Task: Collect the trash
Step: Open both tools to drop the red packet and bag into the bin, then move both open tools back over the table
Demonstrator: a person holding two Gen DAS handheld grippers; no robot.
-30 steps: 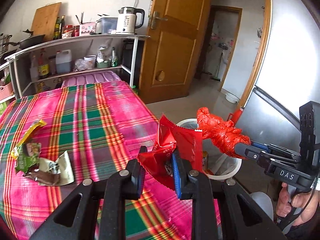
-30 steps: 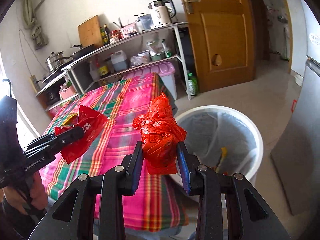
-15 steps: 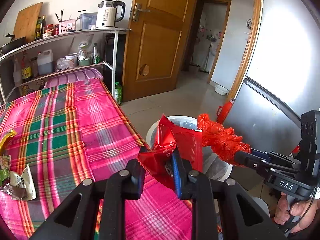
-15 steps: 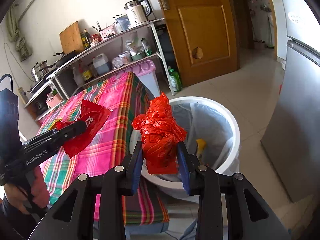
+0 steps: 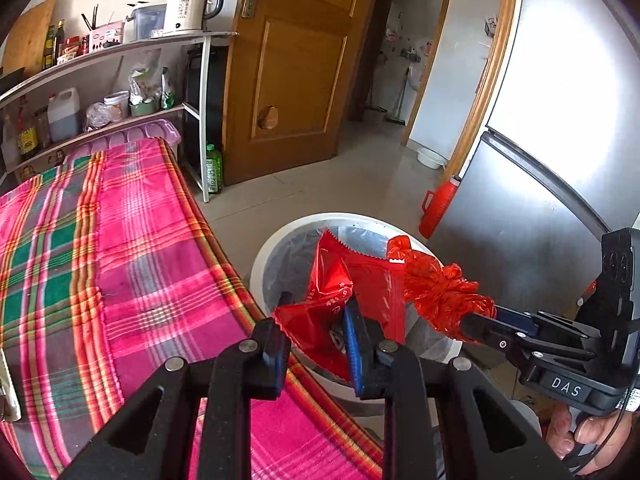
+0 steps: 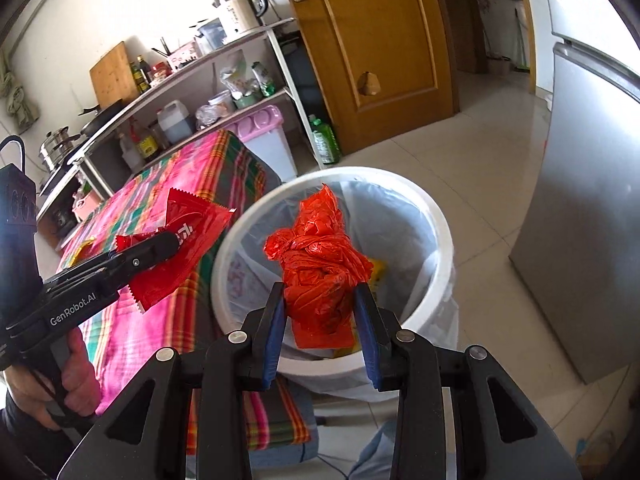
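Observation:
My left gripper point(image 5: 316, 334) is shut on a red snack wrapper point(image 5: 352, 280) and holds it at the near rim of the white trash bin point(image 5: 264, 256). It also shows in the right wrist view point(image 6: 160, 246) with the wrapper point(image 6: 180, 256) beside the bin's left rim. My right gripper point(image 6: 320, 320) is shut on a knotted red plastic bag point(image 6: 320, 256) above the open white bin point(image 6: 440, 232), which has a clear liner and some yellow trash inside. The bag point(image 5: 444, 288) and right gripper point(image 5: 480, 322) show at the right of the left wrist view.
A table with a pink and green plaid cloth point(image 5: 120, 260) stands left of the bin. A metal shelf point(image 5: 120, 48) with a kettle and bottles is behind it. A wooden door point(image 5: 300, 72), a grey fridge point(image 5: 540, 200) and a red thermos point(image 5: 438, 210) stand nearby.
Both grippers have moved off the table toward the bin with their loads. The bin now lies directly below the red bag and the wrapper. Both grips are unchanged.

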